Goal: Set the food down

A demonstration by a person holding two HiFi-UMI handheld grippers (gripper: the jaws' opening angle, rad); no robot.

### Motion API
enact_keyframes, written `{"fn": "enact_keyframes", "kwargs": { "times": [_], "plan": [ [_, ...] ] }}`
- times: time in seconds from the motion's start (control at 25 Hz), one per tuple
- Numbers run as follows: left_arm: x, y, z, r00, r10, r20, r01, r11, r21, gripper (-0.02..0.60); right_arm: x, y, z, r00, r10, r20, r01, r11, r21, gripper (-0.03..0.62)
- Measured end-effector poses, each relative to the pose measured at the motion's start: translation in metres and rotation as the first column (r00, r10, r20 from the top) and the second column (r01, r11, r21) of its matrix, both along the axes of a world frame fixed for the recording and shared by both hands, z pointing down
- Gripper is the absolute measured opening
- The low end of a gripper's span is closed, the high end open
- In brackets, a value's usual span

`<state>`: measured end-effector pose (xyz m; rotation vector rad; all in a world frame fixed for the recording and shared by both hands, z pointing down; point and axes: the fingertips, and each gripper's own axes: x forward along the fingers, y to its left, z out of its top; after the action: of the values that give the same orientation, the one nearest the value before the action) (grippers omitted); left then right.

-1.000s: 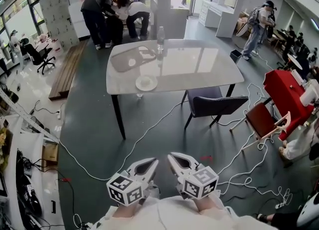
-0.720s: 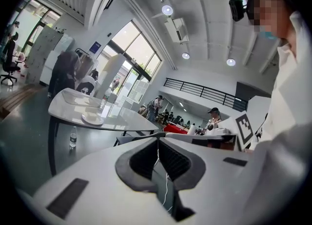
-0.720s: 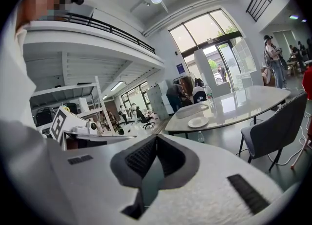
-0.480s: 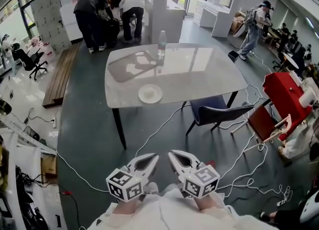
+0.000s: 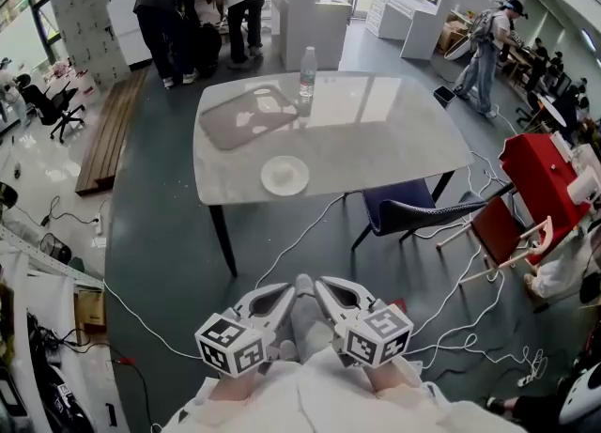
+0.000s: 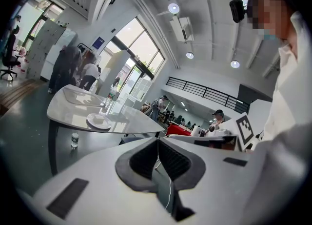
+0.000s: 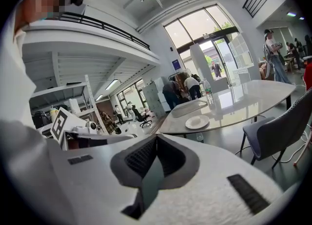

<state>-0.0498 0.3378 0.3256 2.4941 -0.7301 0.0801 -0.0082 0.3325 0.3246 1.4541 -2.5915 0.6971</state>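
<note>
A white plate [image 5: 285, 176] lies near the front edge of the pale marble table [image 5: 376, 140], with something pale on it that I cannot make out. A clear water bottle [image 5: 307, 69] stands at the table's far side. My left gripper [image 5: 282, 292] and right gripper [image 5: 326, 288] hang side by side low in the head view, well short of the table. Both are shut with nothing between the jaws. The left gripper [image 6: 157, 141] points at the plate [image 6: 99, 120] from a distance. The right gripper [image 7: 157, 138] also faces the plate [image 7: 197, 122] and the bottle [image 7: 209, 93].
A dark chair [image 5: 413, 210] stands at the table's right front corner. White cables [image 5: 282, 253] trail over the grey floor between me and the table. A small bottle [image 6: 74, 139] stands on the floor under the table. Red furniture [image 5: 535, 173] is at the right; people [image 5: 178, 18] stand behind the table.
The table and plate have come nearer and lower in the head view. A grey shoe now shows between the two grippers. Both grippers stay shut and side by side.
</note>
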Motion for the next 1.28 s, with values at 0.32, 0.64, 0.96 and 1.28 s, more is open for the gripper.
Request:
{"fn": "enact_keyframes", "kwargs": {
  "times": [0.32,0.64,0.96,1.28],
  "plan": [
    [0.005,-0.069,0.003,0.999,-0.028,0.017,0.028,1.0,0.004,0.018,0.005,-0.072,-0.001,1.0,-0.022,0.008,0.022,1.0,0.012,0.003],
    [0.027,-0.149,-0.005,0.999,-0.037,0.029,0.037,0.999,0.003,0.018,0.023,-0.158,-0.016,0.999,-0.053,0.011,0.052,0.998,0.033,0.002],
    [0.054,-0.232,-0.015,0.995,-0.092,0.027,0.091,0.996,0.015,0.018,0.049,-0.242,-0.026,0.994,-0.11,0.013,0.109,0.993,0.046,0.002],
    [0.073,-0.296,-0.008,0.987,-0.162,0.024,0.162,0.987,0.011,0.018,0.069,-0.301,-0.014,0.985,-0.172,0.016,0.171,0.985,0.03,0.003]
  ]
}}
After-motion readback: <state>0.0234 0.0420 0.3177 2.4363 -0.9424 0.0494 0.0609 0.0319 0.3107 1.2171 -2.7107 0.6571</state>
